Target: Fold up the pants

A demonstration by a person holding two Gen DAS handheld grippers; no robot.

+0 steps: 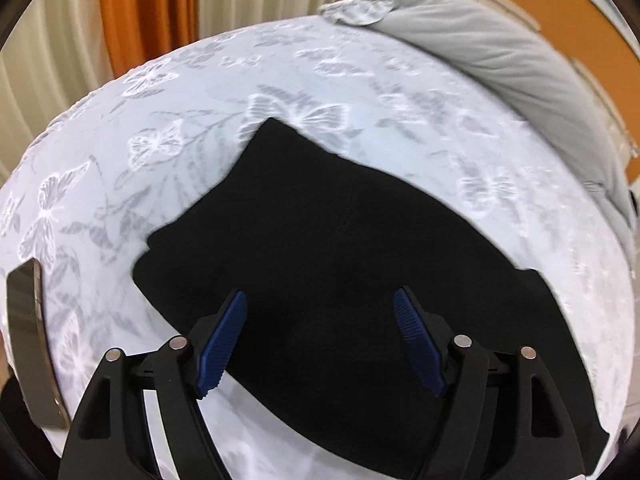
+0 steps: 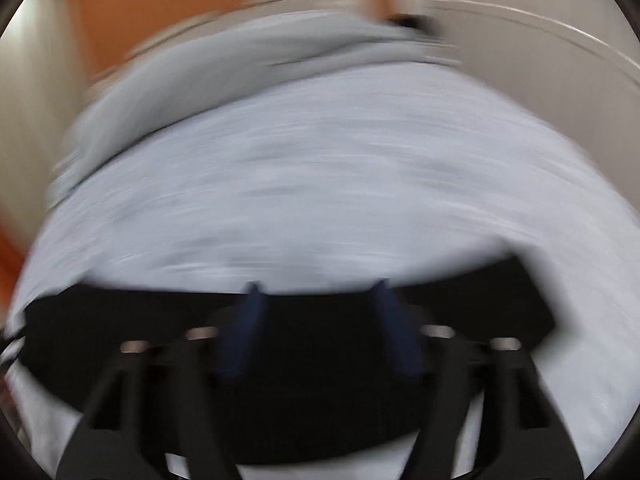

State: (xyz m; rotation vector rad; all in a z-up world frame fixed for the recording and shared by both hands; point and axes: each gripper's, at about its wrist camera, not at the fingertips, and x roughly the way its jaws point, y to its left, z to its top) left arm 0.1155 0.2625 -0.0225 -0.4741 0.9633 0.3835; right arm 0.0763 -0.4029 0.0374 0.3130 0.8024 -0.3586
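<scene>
The black pants [image 1: 340,248] lie folded into a flat dark shape on the pale blue butterfly bedsheet [image 1: 180,128]. My left gripper [image 1: 320,300] hovers over the near part of the pants, its blue-padded fingers wide apart and empty. In the blurred right wrist view the pants [image 2: 500,300] show as a dark band across the lower frame. My right gripper [image 2: 316,292] is over them with its blue fingers apart and nothing between them.
A grey pillow [image 1: 500,52] lies at the far right end of the bed. A phone [image 1: 28,340] rests on the sheet at the left edge. Cream and orange curtains [image 1: 140,8] hang behind the bed. The right wrist view shows the pillow [image 2: 200,68].
</scene>
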